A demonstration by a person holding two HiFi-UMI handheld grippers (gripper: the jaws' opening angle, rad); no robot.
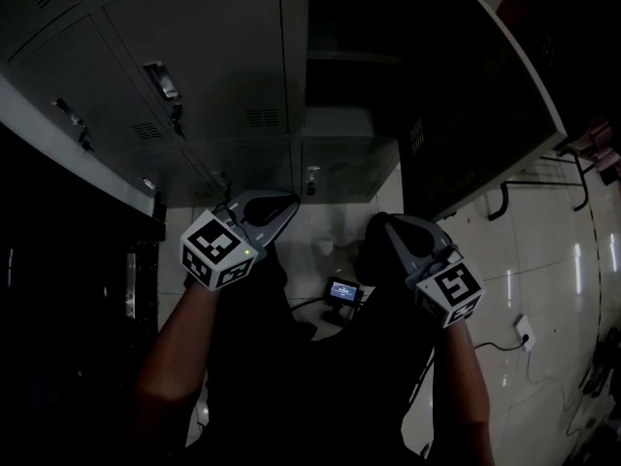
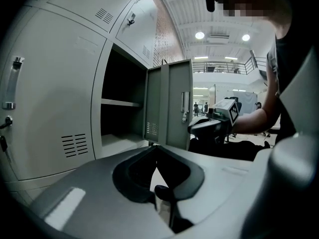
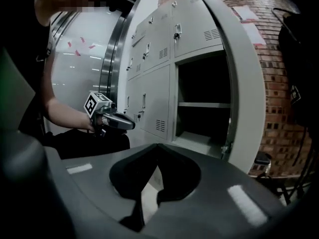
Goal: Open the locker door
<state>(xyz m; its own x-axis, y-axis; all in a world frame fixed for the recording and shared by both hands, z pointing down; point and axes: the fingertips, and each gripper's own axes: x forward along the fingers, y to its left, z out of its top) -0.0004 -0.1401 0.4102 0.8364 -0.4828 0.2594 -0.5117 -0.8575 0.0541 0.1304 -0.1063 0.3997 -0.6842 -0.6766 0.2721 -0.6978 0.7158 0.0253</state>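
Note:
A bank of grey lockers stands before me. One locker compartment (image 1: 388, 27) gapes dark, and its door (image 1: 485, 115) is swung wide to the right. The left gripper view shows that compartment (image 2: 122, 113) with a shelf inside and the door (image 2: 169, 108) edge-on. Both grippers hang in front of the person's body, well short of the lockers and touching nothing. My left gripper (image 1: 277, 207) points at the lower lockers, jaws together and empty. My right gripper (image 1: 383, 226) is beside it, also shut with nothing held. In the right gripper view the door (image 3: 241, 83) stands at the right.
Closed lockers with handles (image 1: 163, 81) fill the left. A small device with a lit screen (image 1: 342, 291) lies on the tiled floor between the arms, with a cable. A socket block (image 1: 525, 332) and a metal frame (image 1: 543, 178) are at the right. Brick wall (image 3: 279, 83) flanks the lockers.

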